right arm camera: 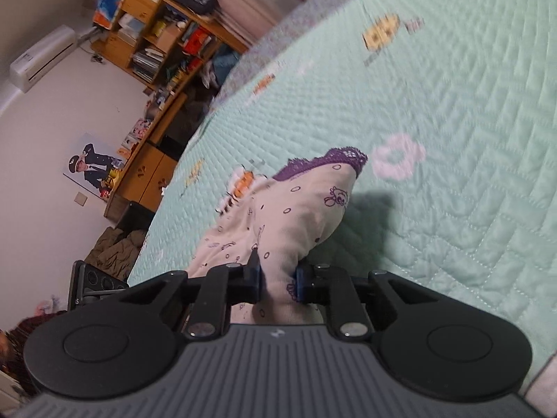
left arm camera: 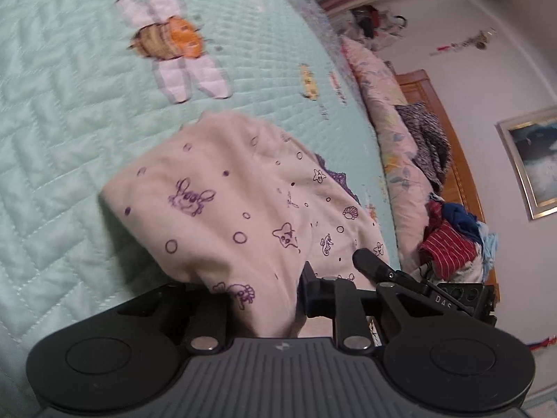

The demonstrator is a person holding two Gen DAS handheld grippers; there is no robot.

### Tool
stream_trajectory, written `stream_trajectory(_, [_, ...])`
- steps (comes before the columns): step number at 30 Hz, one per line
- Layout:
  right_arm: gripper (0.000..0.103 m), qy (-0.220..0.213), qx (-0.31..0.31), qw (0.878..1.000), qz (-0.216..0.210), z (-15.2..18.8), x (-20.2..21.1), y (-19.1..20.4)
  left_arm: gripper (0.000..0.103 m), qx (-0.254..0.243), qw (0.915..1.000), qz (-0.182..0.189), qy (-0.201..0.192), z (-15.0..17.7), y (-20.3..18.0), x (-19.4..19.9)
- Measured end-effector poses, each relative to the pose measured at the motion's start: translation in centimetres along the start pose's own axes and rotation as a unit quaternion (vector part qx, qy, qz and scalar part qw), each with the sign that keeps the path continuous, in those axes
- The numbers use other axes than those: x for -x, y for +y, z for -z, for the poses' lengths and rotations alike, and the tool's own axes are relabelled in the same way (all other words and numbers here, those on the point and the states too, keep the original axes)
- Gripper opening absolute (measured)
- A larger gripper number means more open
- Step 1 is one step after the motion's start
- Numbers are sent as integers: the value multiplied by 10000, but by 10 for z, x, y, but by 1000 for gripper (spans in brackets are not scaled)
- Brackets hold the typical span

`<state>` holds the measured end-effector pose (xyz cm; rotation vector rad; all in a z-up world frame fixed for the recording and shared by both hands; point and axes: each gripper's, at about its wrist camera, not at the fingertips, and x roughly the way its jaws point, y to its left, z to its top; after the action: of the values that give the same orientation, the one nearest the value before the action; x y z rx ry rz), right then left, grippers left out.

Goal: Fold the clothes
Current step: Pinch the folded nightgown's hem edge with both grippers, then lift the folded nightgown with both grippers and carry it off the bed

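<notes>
The cream cotton garment printed with purple cartoon sea creatures and bubbles (left arm camera: 222, 209) hangs bunched above the pale mint-green quilted bedspread (left arm camera: 69, 139), lifted between both tools. Its purple lace trim (right arm camera: 334, 160) shows at the far end in the right wrist view. The left gripper (left arm camera: 264, 296) has cloth draped between and over its fingers; its left finger is hidden by the fabric, so I cannot tell how tightly it is closed. The right gripper (right arm camera: 276, 282) is clamped on a gathered fold of the same garment, its blue-padded fingers (right arm camera: 256, 280) pressing the cloth from both sides. In the left wrist view the right tool's black body (left arm camera: 452, 296) appears at the near right, bearing the white letters "DAS". An appliqué bee with white wings (left arm camera: 170, 40) lies on the bedspread beyond the garment. A pile of red-striped and blue clothes (left arm camera: 452, 237) sits at the right by the wooden headboard (left arm camera: 452, 160).
</notes>
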<state>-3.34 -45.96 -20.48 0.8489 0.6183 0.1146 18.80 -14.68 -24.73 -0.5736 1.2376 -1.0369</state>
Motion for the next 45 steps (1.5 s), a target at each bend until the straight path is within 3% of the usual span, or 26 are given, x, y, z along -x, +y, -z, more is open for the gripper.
stream_trajectory(7, [19, -501, 108, 9987, -27, -1, 50, 19, 23, -456, 9988, 157, 39, 3, -52, 3])
stream_trajectory(13, [19, -1015, 14, 9948, 41, 5, 115, 20, 23, -920, 9947, 393, 238, 25, -114, -15])
stream_trajectory(20, [19, -1985, -271, 9789, 408, 29, 241, 0, 23, -1781, 9761, 869, 891, 75, -220, -83])
stream_trajectory(23, [19, -2534, -408, 9637, 738, 48, 309, -11, 24, -2118, 9615, 1135, 1337, 110, -269, -131])
stream_trajectory(27, [19, -3131, -596, 9391, 1282, 80, 396, -30, 24, -2552, 9359, 1481, 1922, 158, -334, -195])
stream_trajectory(32, [19, -3707, -956, 9028, 1961, 127, 494, -57, 24, -2780, 9038, 1908, 2636, 245, -398, -269])
stream_trajectory(38, [19, -4296, -1282, 8541, 2636, 199, 601, -76, 24, -3117, 8585, 2299, 3361, 362, -466, -334])
stream_trajectory(45, [19, -4825, -1606, 8026, 3120, 272, 687, -110, 24, -3766, 8014, 2553, 3883, 482, -532, -405])
